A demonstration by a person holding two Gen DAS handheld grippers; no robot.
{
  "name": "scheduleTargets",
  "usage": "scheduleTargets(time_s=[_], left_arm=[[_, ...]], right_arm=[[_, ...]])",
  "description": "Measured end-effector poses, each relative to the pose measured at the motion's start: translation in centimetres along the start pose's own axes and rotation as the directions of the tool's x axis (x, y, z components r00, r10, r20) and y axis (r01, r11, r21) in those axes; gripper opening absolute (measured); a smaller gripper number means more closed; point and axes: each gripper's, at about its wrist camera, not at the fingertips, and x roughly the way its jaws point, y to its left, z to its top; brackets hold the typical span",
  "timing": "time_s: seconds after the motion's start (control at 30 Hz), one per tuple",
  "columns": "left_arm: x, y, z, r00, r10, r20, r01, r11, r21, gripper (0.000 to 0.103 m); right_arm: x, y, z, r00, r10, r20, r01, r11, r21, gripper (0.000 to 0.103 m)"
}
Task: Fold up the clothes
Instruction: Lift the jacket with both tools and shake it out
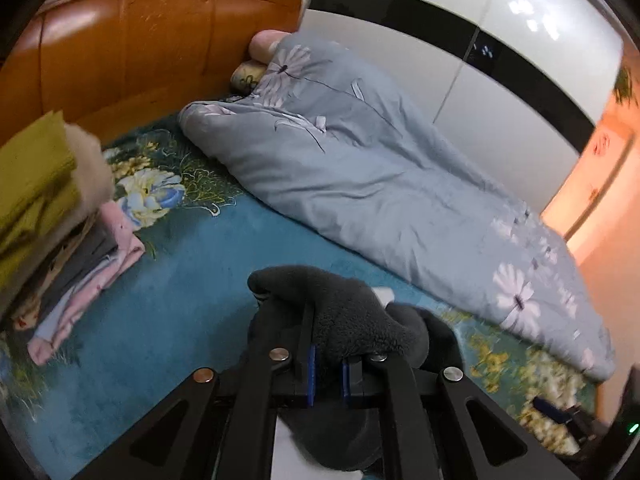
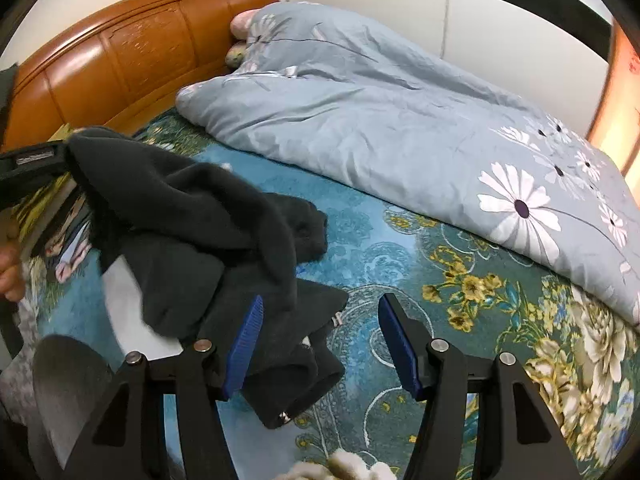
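Dark fleece garment lifted over the bed

The left hand-held gripper point(image 1: 328, 376) pinches the dark fleece garment point(image 2: 192, 216), which hangs bunched above the teal floral bedspread point(image 2: 360, 240); the right hand-held gripper point(image 2: 320, 344) stands spread wide, gripping nothing, beside the cloth.

Both views are evenly lit by cool indoor light, with bright glare spots on the glossy white wardrobe point(image 1: 532, 16) and a warm orange glow along the right edge. Fisheye distortion bows the headboard point(image 2: 132, 52) and darkens the corners. The folded pile point(image 1: 52, 200) at the left blurs.
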Motion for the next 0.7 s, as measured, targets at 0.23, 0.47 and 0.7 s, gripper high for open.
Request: scheduleTargets(time_s=[0.23, 0.47, 0.7], left_arm=[[-2.9, 1.0, 1.4, 0.998, -0.04, 0.055, 0.043, 0.998, -0.038, 0.009], [-5.4, -1.0, 1.5, 0.989, -0.126, 0.075, 0.124, 0.992, 0.029, 0.009], [-10.0, -2.3, 2.6, 0.971, -0.177, 0.16, 0.163, 0.982, 0.094, 0.009]], right_arm=[[-0.9, 3.9, 1.0, 0.993, 0.087, 0.074, -0.077, 0.987, -0.138, 0.069], [-0.9, 9.1, 3.6, 0.977, 0.154, 0.147, -0.105, 0.949, -0.298, 0.07], [1.6, 12.6, 5.0, 0.973, 0.183, 0.143, -0.12, 0.922, -0.368, 0.066]])
